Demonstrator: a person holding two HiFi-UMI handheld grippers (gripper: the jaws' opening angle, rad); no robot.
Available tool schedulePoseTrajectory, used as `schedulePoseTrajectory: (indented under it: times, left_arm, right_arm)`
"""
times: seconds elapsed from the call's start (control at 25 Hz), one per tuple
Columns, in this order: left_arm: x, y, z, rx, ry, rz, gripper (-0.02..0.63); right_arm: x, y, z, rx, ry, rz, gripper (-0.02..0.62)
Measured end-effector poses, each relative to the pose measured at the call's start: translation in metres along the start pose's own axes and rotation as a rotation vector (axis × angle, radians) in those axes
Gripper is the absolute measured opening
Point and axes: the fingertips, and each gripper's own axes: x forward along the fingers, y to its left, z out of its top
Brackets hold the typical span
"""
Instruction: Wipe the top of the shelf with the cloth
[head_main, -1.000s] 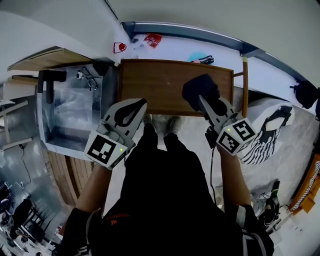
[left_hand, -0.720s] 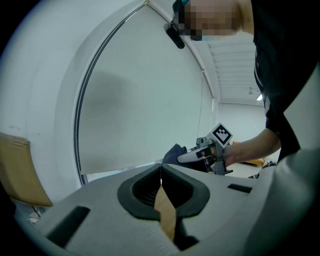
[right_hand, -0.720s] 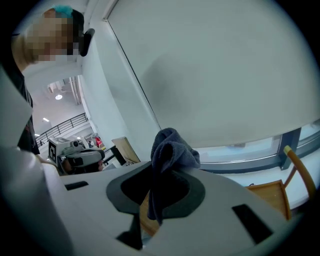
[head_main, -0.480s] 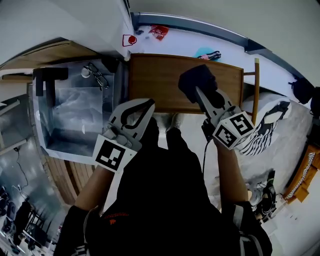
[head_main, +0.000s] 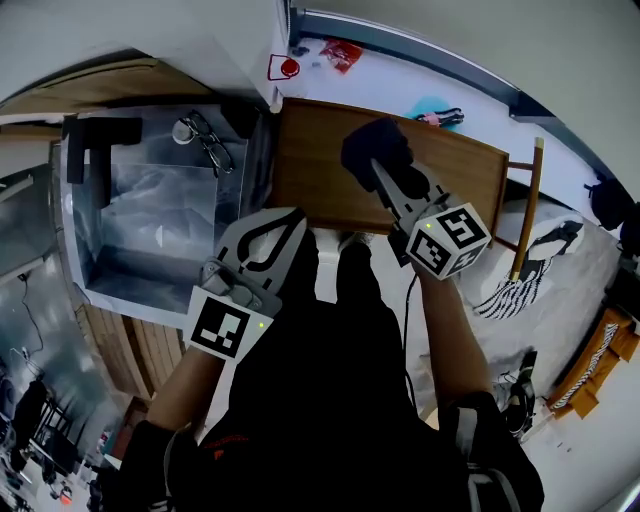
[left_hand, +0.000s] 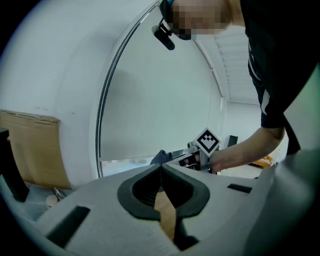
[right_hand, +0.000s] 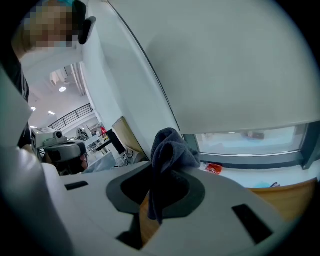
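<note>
My right hand-held gripper (head_main: 380, 172) is clenched on the cloth (head_main: 372, 145), a dark grey rag. In the right gripper view it bunches up above the jaw tips, with a loose tail hanging down between the pads. The cloth sits at the very front of this hand-held gripper, over the brown wooden top of the shelf (head_main: 310, 165), towards the far edge of the board. From above I cannot tell whether the fabric is actually touching the wood. A strip of that wood shows through the gap beneath the jaws in the right gripper view. My left hand-held gripper (head_main: 296, 216) is clenched on nothing: its own view shows the two dark pads meeting at the tips, with only a sliver of wood visible behind them. It hangs just short of the shelf's near edge, well to the left of the right one and apart from the cloth. Out to the left of the left hand-held gripper stands a clear bin (head_main: 95, 270). A pair of glasses (head_main: 205, 140) lies at the far corner of the bin, the one nearest the shelf. Beyond the shelf, ahead of the right hand-held gripper, a red packet (head_main: 343, 52) lies on the pale floor. To the right of that hand-held gripper is a striped bag (head_main: 520, 285).
</note>
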Motion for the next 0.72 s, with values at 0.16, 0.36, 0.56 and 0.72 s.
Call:
schedulePoseTrajectory:
  times: [0.16,0.36,0.56,0.72]
  left_arm:
    - [-0.002,0.008,-0.012,0.017,0.025,0.035,0.023]
    - [0.0,0.018,-0.024,-0.007,0.031,0.077,0.023]
    - [0.001,0.03,-0.036,-0.041,0.036,0.113,0.023]
    - [-0.003,0.041,-0.046,-0.063,0.051,0.139,0.023]
  right_arm:
    - [0.034,-0.006,-0.01,-0.017,0.031,0.033,0.048]
    - [0.077,-0.014,-0.023,-0.053,0.08,0.07,0.048]
    - [0.117,-0.018,-0.036,-0.082,0.122,0.095,0.048]
    - [0.146,-0.02,-0.045,-0.106,0.152,0.108,0.048]
